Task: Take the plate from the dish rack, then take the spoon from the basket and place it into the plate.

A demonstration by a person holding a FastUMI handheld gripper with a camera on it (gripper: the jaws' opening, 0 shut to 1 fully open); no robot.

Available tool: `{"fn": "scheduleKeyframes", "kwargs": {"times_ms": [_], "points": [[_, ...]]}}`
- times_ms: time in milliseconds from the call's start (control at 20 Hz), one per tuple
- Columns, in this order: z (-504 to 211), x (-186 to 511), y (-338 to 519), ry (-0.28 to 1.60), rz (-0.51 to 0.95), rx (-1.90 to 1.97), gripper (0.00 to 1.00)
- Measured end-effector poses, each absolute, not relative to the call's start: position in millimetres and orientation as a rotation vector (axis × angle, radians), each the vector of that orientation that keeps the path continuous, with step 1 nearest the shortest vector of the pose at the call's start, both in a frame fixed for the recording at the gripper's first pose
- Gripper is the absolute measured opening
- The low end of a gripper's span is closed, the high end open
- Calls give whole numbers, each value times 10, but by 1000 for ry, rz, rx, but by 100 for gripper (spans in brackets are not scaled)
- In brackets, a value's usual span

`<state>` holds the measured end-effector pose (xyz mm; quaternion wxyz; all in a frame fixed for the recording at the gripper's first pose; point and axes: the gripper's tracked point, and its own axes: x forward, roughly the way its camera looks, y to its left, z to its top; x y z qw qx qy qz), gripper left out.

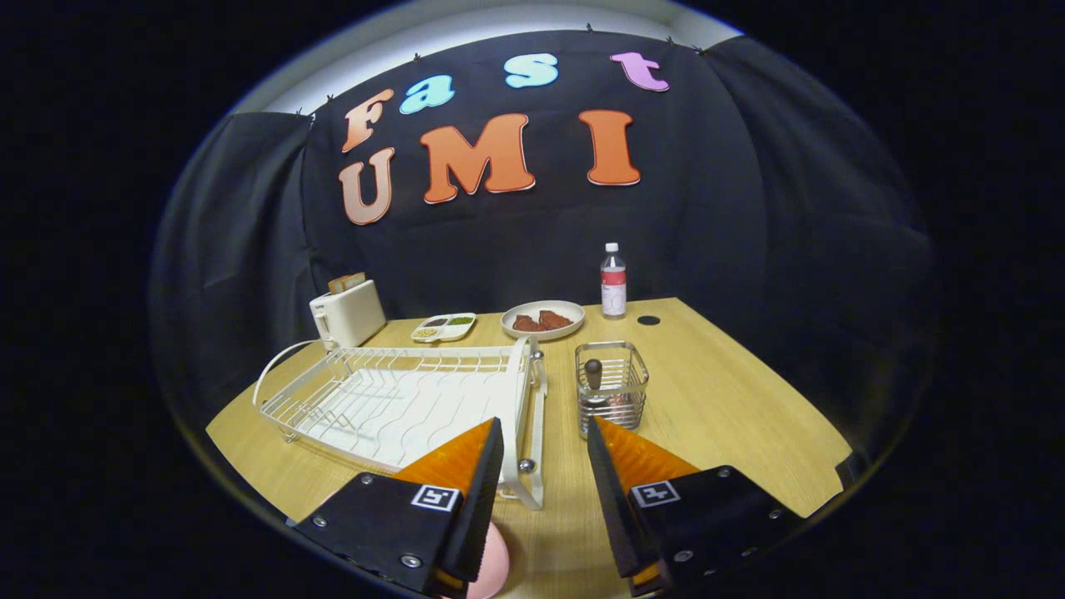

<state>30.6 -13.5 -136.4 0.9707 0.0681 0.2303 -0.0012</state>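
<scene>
gripper (pixel 545 462) fingers apart, holding nothing | rack (pixel 399 399) bare of dishes, ahead and left | pink plate (pixel 491 570) low by left finger, on table (pixel 715 416) | spoon (pixel 593 374) upright in basket (pixel 611 398), handle up, just ahead, slightly right of gap | judged: spoon pickup next, reach forward and right

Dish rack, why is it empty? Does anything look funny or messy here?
Nothing looks spilled or broken. The dish rack holds no dishes, and a pink plate lies on the table under the open fingers. The spoon stands upright in the wire basket just ahead, not yet taken.
</scene>
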Motion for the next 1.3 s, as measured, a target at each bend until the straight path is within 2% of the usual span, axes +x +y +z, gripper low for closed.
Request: {"fn": "scheduleKeyframes", "kwargs": {"times_ms": [250, 500, 950, 1150, 1250, 1300], "points": [[-1457, 514, -325, 448, -62, 122, 62], [-1530, 757, -347, 440, -59, 84, 61], [-1813, 1015, -355, 488, -70, 41, 35], [-1818, 1076, -383, 469, -93, 41, 30], [-1813, 1095, -378, 459, -98, 50, 13], [-1812, 1087, -368, 457, -92, 52, 13]]}}
